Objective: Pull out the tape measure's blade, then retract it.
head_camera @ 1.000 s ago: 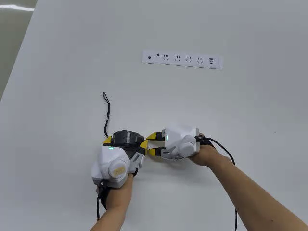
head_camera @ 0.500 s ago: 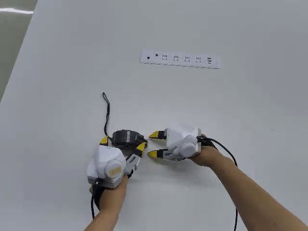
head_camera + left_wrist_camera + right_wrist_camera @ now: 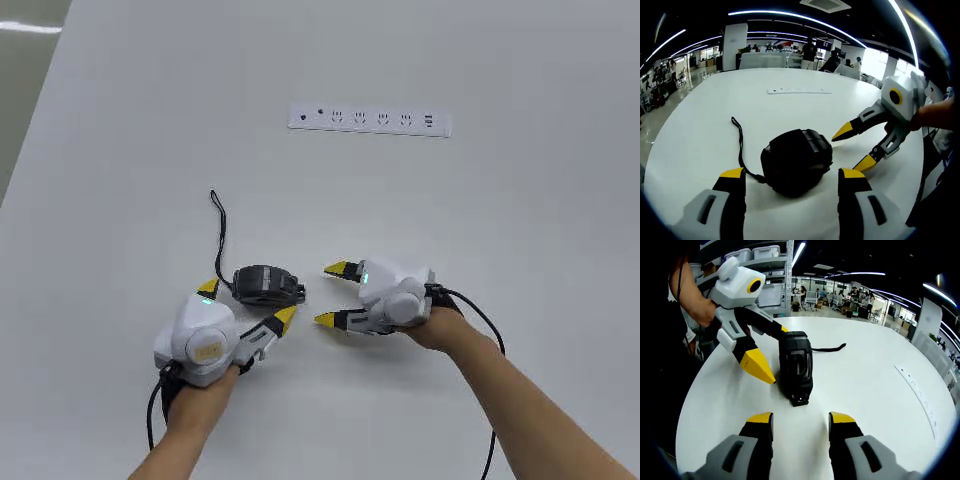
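1. The left gripper (image 3: 247, 302) stood with jaws spread, the tape measure (image 3: 265, 285) lying just ahead of their tips, ungripped; the right gripper (image 3: 331, 294) — jaws likewise apart — faced it from just beside.
2. The case looked hard and fairly weighty, apt to slide on the smooth table (image 3: 500, 220); best pinched across its flat sides, blade taken by its hook.
3. Its cord (image 3: 220, 235) trailed away; the power strip (image 3: 370, 119) lay well apart — open room rightward.

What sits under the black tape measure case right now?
The black tape measure case rests on the plain white tabletop, its black cord trailing beside it. The patch directly beneath the case is covered, so it cannot be seen.
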Tool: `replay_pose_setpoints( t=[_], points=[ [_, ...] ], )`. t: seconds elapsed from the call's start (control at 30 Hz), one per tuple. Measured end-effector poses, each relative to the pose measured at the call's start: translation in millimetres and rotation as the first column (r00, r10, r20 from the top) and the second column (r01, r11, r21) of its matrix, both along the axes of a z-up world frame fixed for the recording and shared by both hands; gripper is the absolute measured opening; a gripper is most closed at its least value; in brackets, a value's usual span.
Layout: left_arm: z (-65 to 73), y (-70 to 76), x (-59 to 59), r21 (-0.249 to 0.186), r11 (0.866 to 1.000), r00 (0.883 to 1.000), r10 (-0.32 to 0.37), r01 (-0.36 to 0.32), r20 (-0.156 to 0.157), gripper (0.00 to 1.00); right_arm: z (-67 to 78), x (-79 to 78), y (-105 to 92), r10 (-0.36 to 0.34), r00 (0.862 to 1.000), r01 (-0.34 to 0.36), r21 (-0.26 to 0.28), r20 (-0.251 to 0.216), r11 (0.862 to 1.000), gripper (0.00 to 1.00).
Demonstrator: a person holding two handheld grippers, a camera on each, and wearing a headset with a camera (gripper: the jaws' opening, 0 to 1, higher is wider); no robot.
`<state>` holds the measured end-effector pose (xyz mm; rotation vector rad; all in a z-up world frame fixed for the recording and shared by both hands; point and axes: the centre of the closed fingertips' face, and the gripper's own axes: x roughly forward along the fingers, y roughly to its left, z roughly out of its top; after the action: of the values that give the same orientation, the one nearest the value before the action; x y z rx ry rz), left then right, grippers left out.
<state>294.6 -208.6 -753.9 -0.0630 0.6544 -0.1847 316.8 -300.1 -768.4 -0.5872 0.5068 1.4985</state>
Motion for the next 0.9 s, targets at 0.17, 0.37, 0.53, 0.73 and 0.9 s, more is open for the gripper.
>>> replay_pose_setpoints(
  t=[0.17, 0.37, 0.53, 0.73, 0.9],
  points=[
    [-0.8, 2.7, -6.9, 0.008, 0.997, 0.997, -0.079, 0.080, -0.009, 0.77, 4.8, 2.7, -11.2, -0.075, 0.997, 0.075, 0.005, -0.014, 0.997, 0.51],
    [2.8, 12.1, -12.6, 0.006, 0.990, 0.990, -0.144, 0.144, -0.010, 0.80, 10.1, 5.3, -27.9, -0.168, 0.985, 0.168, 0.008, -0.033, 0.986, 0.60],
    [8.6, 24.6, -18.3, 0.013, 0.982, 0.982, -0.187, 0.187, -0.007, 0.82, 17.9, 1.9, -45.3, -0.243, 0.968, 0.245, 0.020, -0.059, 0.969, 0.68],
    [16.8, 40.3, -24.9, 0.022, 0.979, 0.979, -0.203, 0.203, -0.004, 0.88, 25.2, -6.7, -67.7, -0.305, 0.951, 0.306, 0.021, -0.056, 0.952, 0.75],
    [24.3, 50.7, -31.1, 0.038, 0.976, 0.977, -0.214, 0.214, 0.004, 0.91, 29.3, -12.6, -87.1, -0.353, 0.934, 0.354, 0.012, -0.054, 0.935, 0.79]
  ],
)
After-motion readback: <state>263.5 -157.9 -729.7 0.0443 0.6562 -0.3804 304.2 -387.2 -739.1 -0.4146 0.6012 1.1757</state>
